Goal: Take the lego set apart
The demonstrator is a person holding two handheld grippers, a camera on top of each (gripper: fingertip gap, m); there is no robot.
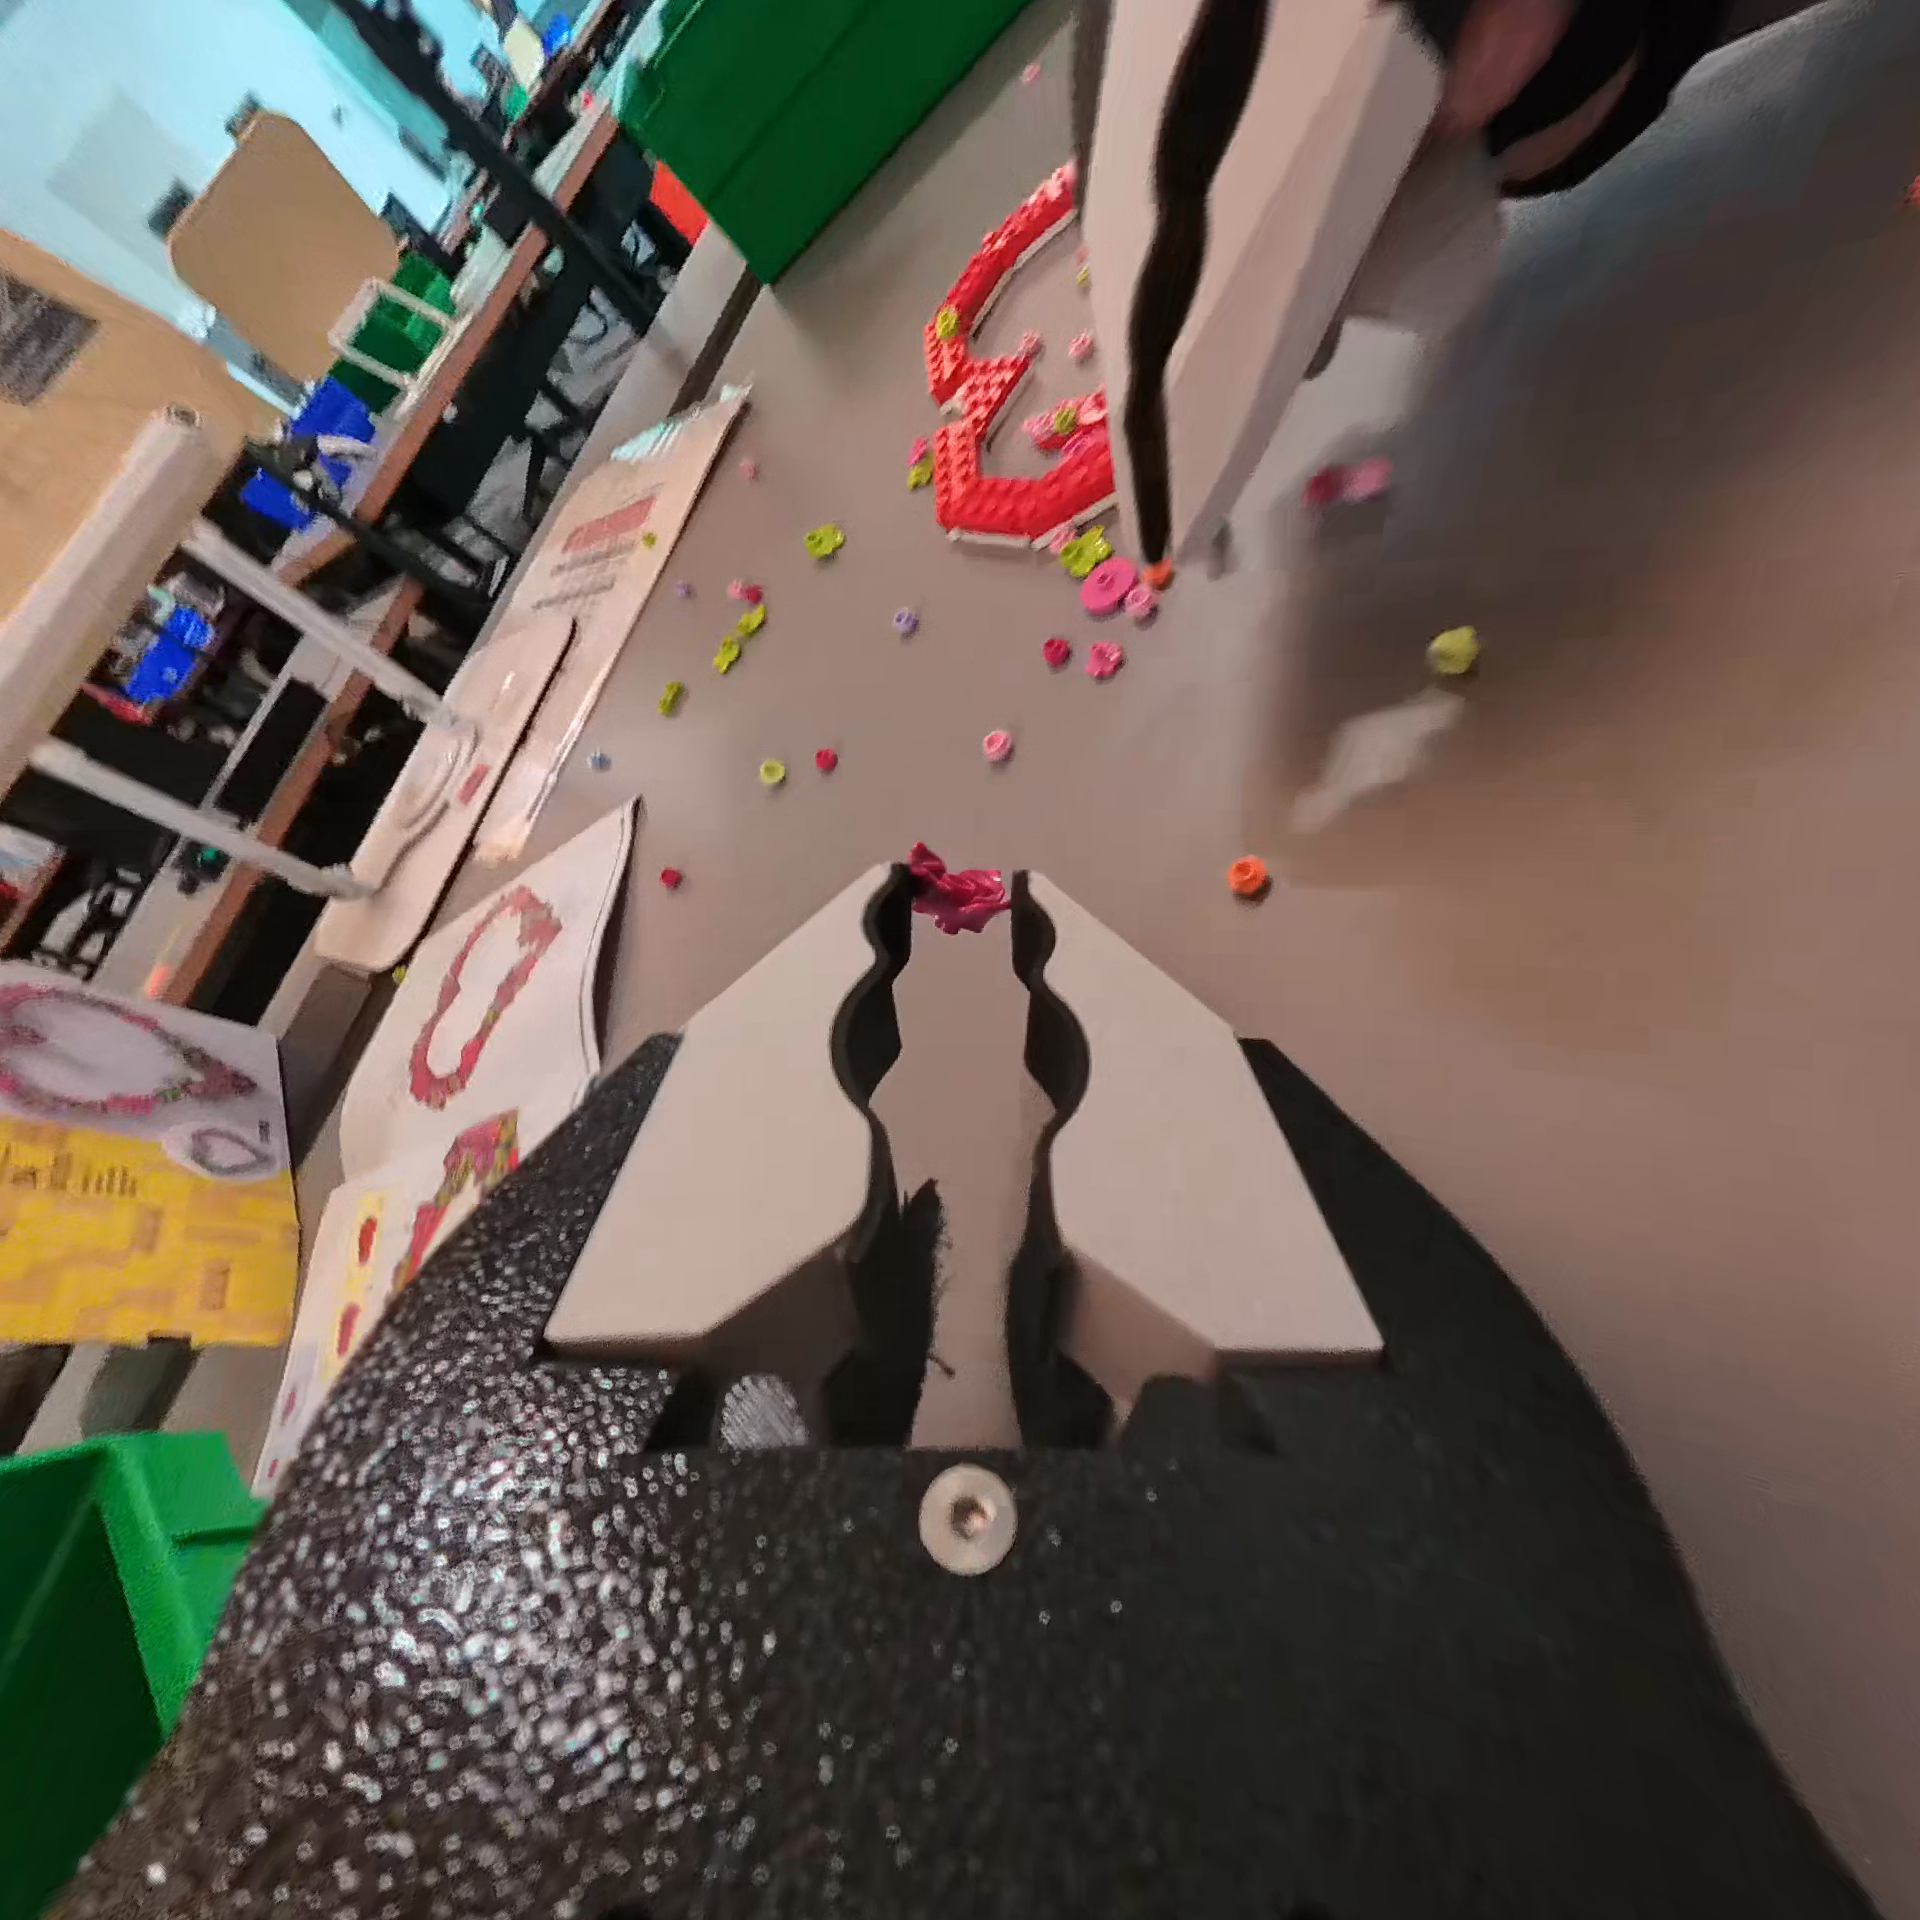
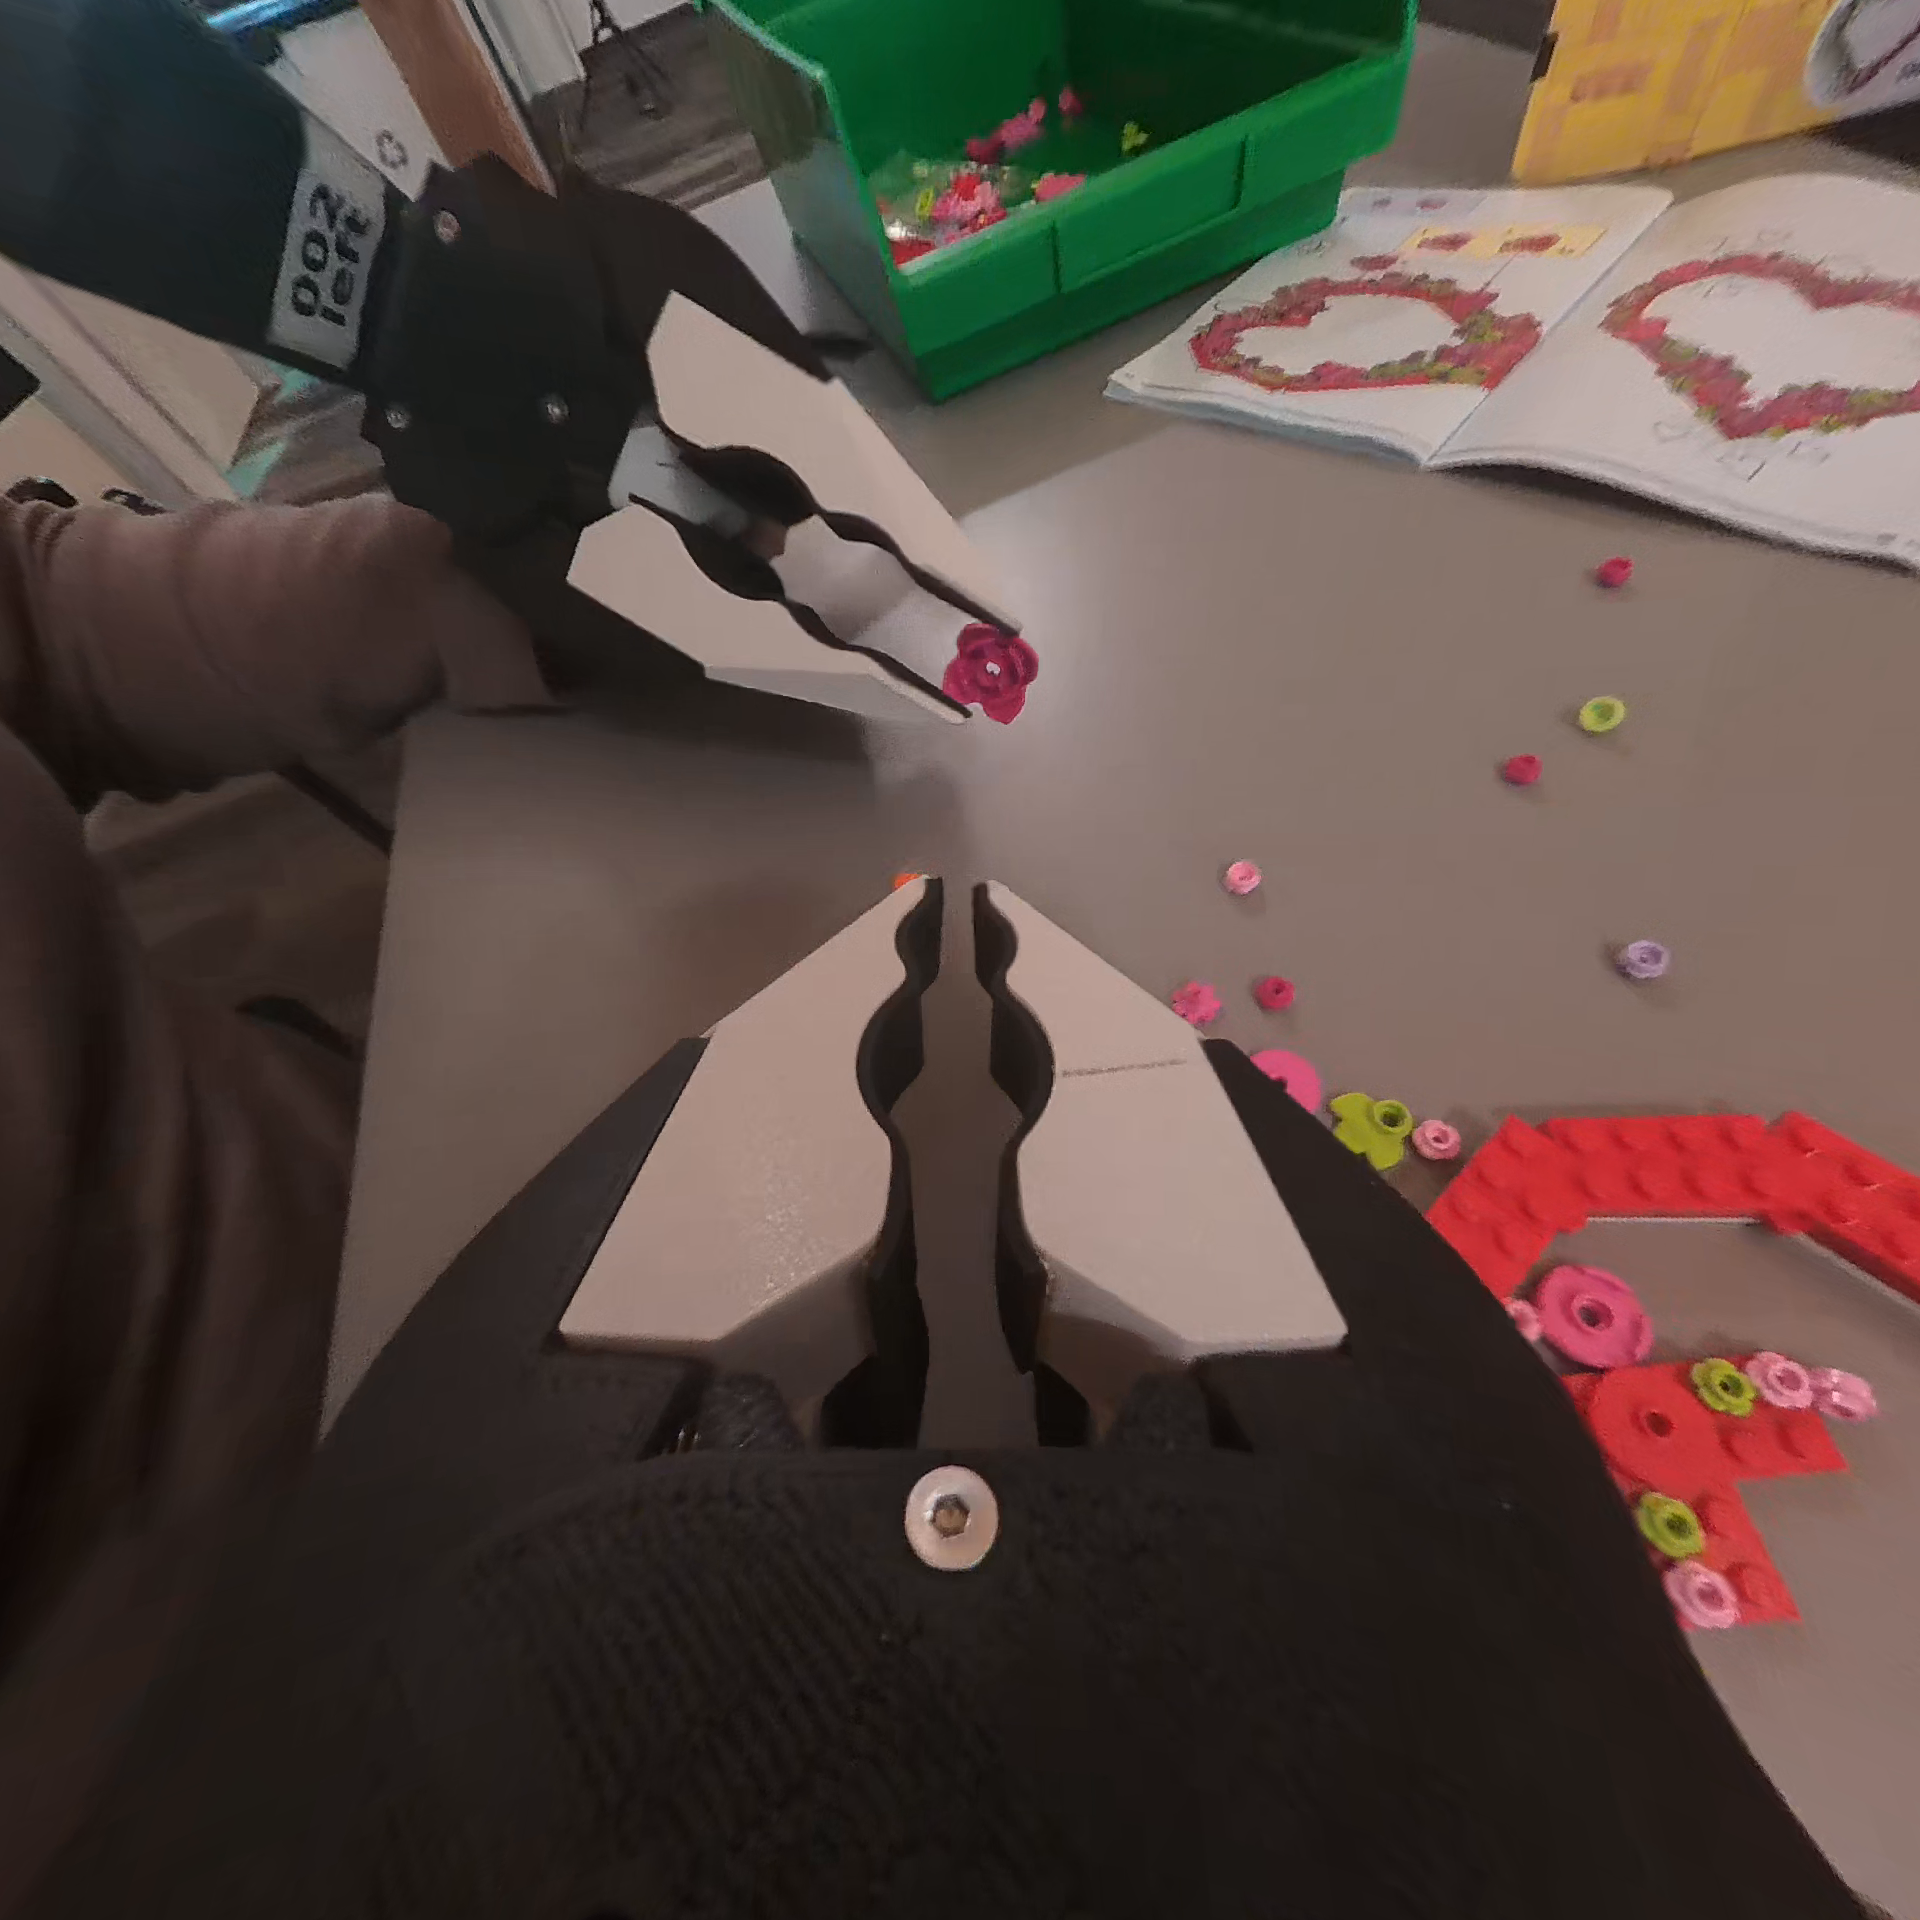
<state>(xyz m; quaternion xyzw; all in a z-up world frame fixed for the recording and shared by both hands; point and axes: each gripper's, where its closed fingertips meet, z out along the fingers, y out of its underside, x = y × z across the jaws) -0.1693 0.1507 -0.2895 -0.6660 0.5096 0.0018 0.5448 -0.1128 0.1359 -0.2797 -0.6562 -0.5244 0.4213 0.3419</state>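
My left gripper [image 1: 958,883] is shut on a magenta rose piece [image 1: 961,896] and holds it above the grey table; it also shows in the right wrist view [image 2: 990,671], with the rose [image 2: 992,665] at its tips. My right gripper [image 2: 958,891] is shut to a narrow slit with nothing seen between its tips. It points down at the table beside the red heart-shaped lego frame [image 2: 1662,1174], and a small orange piece [image 2: 906,881] peeks out beside its tip. The frame [image 1: 997,436] still carries a few pink and lime flower pieces.
Several loose flower pieces [image 1: 826,540] lie scattered on the table [image 2: 1195,644]. A green bin [image 2: 1143,260] holding pieces stands at the back, next to an open instruction booklet [image 2: 1507,343] and a yellow box [image 2: 1662,94]. Another green bin [image 1: 831,94] is behind the frame. Spacing between my two grippers at the tips: around 7 cm.
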